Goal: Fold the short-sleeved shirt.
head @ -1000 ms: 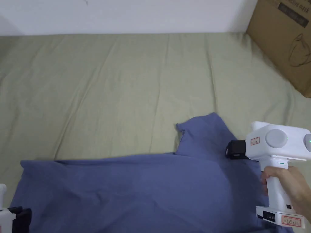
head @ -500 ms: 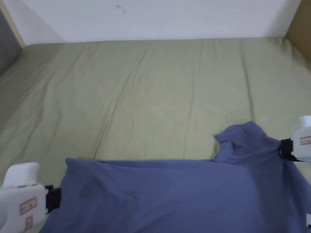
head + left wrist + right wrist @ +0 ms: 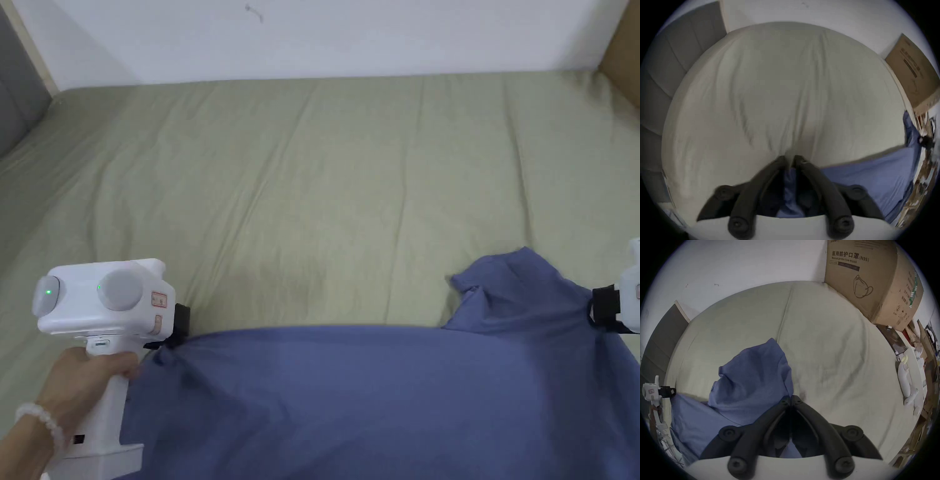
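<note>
Pale green bedding (image 3: pixel 325 187) lies under us. Our left gripper (image 3: pixel 790 164) and right gripper (image 3: pixel 791 400) are each clamped on an edge of the blue shirt (image 3: pixel 375 400), stretched across the near bed. Soft and limp, it should be gripped at corners.

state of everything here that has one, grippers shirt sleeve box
left gripper: shut on the shirt's left edge, fabric between its jaws
right gripper: shut on the shirt's right edge
blue shirt: spread wide between the two grippers, not yet folded
sleeve: rumpled, lying on the bed sheet
bed sheet: creased
cardboard box: closed, tilted at the bed's far right corner
</note>
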`<state>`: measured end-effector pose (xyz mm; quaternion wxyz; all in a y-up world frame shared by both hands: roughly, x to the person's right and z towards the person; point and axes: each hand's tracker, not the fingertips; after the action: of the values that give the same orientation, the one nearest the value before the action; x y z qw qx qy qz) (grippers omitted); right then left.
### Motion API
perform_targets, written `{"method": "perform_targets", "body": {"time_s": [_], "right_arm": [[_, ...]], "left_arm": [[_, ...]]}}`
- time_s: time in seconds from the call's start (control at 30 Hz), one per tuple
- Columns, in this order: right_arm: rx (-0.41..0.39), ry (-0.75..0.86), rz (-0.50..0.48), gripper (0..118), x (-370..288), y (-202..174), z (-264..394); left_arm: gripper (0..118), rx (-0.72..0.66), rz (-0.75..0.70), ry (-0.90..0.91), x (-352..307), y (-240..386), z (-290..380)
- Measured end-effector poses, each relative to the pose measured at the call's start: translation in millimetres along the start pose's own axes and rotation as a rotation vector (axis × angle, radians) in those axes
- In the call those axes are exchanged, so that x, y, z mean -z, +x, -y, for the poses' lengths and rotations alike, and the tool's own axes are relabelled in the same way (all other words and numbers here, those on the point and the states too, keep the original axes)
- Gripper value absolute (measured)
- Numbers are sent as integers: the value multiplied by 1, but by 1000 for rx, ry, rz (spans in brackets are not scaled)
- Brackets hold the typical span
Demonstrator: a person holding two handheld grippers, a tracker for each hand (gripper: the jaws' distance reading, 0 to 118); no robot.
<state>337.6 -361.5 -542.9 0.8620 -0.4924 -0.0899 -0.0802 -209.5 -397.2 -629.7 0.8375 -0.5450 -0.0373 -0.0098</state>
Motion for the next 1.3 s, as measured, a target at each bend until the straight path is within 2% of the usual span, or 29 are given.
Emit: {"method": "perform_targets", "body": {"time_s": [0.1,0.17,0.47,0.7,0.83,0.9,0.93,0.97,1.0,1.03,1.07,1.1,1.13,1.17,1.2,1.23,1.3], "right_arm": [[1,16,-13,0,-12,1,-3],[12,29,-26,0,-24,1,-4],[-7,140,-41,0,-119,6,21],[-18,150,-58,0,-198,27,130],[-25,32,-31,0,-189,31,215],[-26,-31,-24,0,-169,34,245],[-21,-79,11,0,-157,33,260],[-15,-76,17,0,-147,33,272],[-11,-87,12,1,-140,33,279],[11,-107,20,10,-134,33,285],[21,-89,15,26,-132,33,289],[27,-84,19,49,-134,31,289],[35,-79,47,49,-139,28,285],[30,-68,52,55,-146,27,282],[21,-48,53,66,-152,26,278],[10,-13,59,76,-161,24,273],[6,41,55,76,-179,20,260]], "left_arm": [[3,80,-12,-17,-12,8,3],[3,67,-5,-12,-25,7,3],[3,90,32,213,-161,-10,34],[3,109,46,228,-210,-23,143],[3,142,10,108,-182,-25,225],[3,103,14,45,-161,-29,250],[4,72,43,23,-150,-32,262],[7,46,52,21,-143,-33,268],[15,28,37,7,-140,-33,271],[26,21,36,11,-139,-33,273],[47,27,43,27,-141,-34,274],[86,26,41,29,-139,-37,271],[86,27,36,32,-142,-38,269],[94,36,22,42,-146,-38,267],[104,38,19,73,-153,-41,266],[109,28,22,110,-163,-42,262],[108,-11,23,123,-173,-47,255]]}}
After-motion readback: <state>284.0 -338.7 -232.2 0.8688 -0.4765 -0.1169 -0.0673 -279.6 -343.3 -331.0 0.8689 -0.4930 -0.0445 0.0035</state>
